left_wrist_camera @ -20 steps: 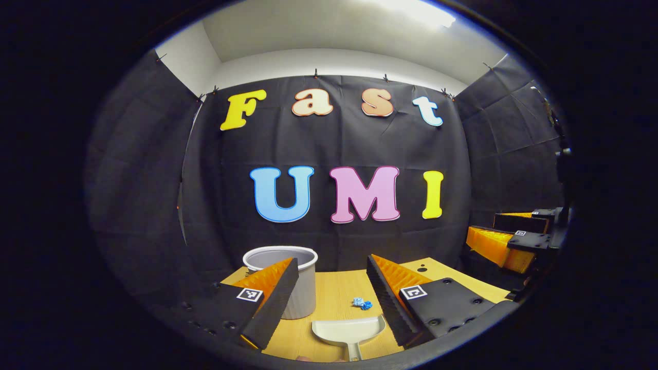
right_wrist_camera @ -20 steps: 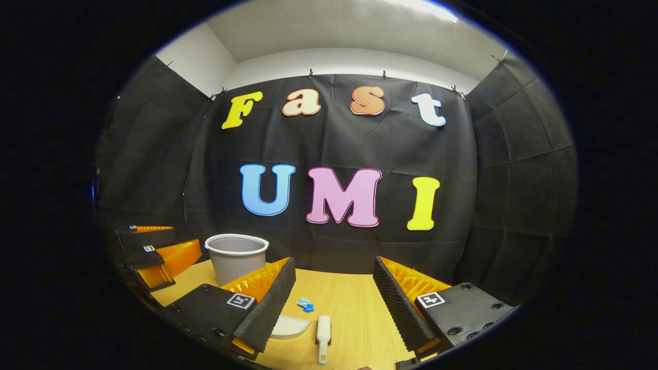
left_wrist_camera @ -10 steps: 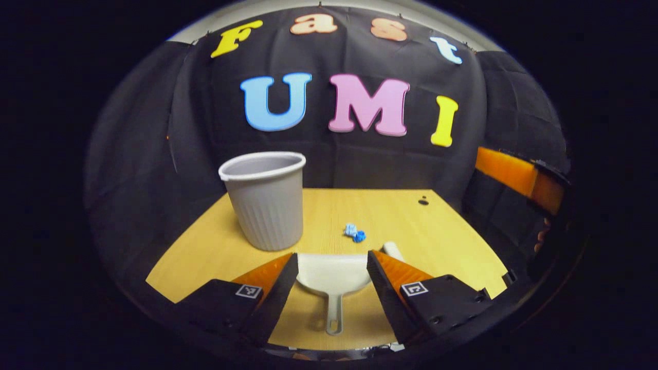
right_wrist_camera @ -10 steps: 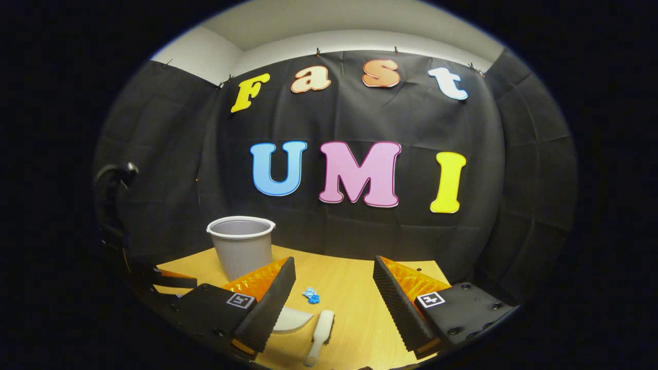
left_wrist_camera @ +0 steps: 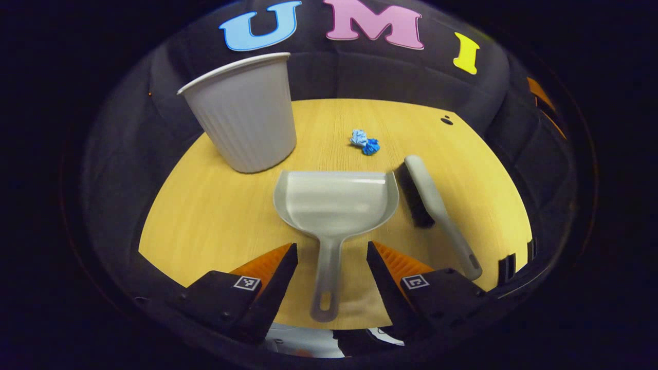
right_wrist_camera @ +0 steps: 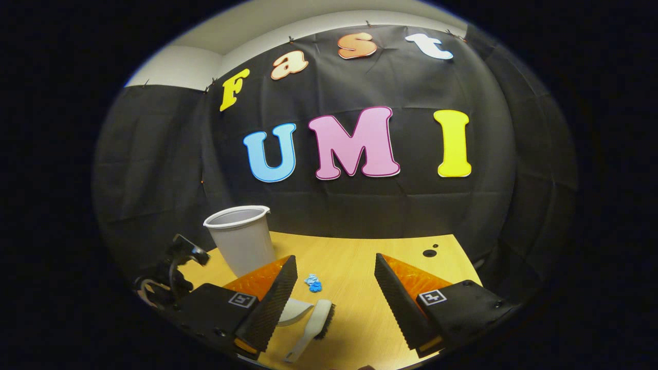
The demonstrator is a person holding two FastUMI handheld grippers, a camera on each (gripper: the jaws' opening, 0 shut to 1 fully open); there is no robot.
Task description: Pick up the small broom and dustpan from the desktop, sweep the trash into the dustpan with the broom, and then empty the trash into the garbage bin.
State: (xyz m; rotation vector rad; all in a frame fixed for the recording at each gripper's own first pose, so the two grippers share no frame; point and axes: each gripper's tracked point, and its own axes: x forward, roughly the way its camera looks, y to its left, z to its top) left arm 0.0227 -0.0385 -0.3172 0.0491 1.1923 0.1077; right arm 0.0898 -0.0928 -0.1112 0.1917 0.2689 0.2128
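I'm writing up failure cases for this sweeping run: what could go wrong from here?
The left claw is open around the dustpan handle; the thin handle may twist or slip as the claw closes. The broom lies close beside the pan and could get knocked. The trash is small and light, so a hard sweep might scatter it toward the bin.

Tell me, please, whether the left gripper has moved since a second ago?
Yes. It has tipped downward and come in over the dustpan: the garbage bin has climbed higher in its view, and the dustpan handle now lies between its open jaws.
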